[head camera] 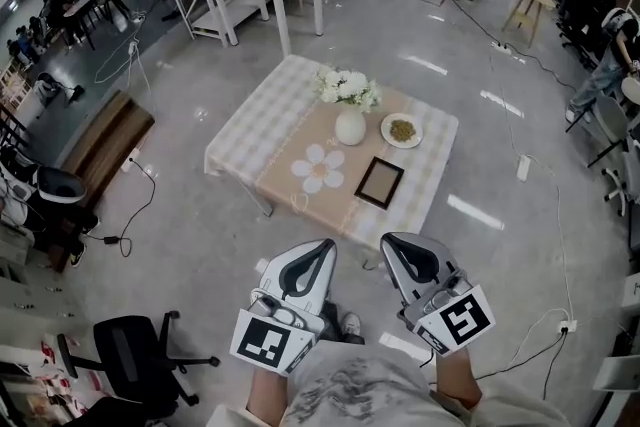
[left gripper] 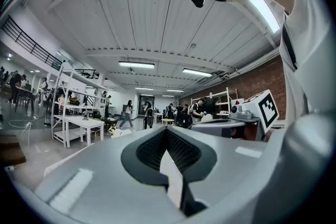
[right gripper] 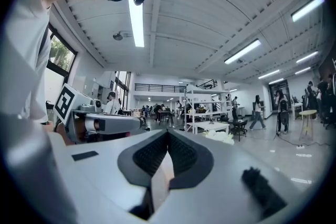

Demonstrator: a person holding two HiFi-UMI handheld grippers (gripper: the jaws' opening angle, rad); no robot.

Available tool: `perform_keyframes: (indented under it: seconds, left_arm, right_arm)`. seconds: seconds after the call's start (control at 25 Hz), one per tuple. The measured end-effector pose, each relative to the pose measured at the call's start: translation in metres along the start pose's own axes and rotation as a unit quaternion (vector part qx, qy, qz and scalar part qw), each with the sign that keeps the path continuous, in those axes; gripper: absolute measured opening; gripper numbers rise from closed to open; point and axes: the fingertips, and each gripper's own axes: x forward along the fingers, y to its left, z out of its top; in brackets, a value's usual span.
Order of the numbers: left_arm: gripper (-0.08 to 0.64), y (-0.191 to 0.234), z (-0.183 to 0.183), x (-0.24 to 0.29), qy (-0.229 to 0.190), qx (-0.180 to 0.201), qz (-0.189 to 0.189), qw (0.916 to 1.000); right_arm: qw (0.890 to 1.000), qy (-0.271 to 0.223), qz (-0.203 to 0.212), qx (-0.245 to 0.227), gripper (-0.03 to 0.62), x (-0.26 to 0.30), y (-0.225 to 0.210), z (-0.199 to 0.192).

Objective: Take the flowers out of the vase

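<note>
Nothing of the task is done yet: the flowers stand in the white vase on the low counter, at 12 o'clock from the person and well apart from both grippers, so the approach, grasp and lift are all left. The left gripper and right gripper, side by side toward 6 o'clock, each have jaws pressed together on nothing. The stems are hidden inside the vase, and in both gripper views the flowers are only a small white blur.
</note>
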Motion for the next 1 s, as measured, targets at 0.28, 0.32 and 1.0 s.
perform_keyframes:
  seconds: [0.28,0.32,1.0]
  left_arm:
    - [0.008,0.042,-0.007,0.033,-0.006,0.013,-0.012,0.9998]
    - [0.008,0.048,-0.008,0.038,-0.007,0.014,-0.014,0.9998]
    - [0.009,0.14,-0.024,0.106,0.013,-0.011,-0.071,0.9973]
  right_arm:
    - [1.0,0.006,-0.01,0.0,0.015,0.04,-0.025,-0.01]
    - [1.0,0.005,-0.013,0.0,0.015,0.046,-0.03,-0.009]
    - [0.998,0.011,-0.053,-0.005,0.015,0.143,-0.078,-0.023]
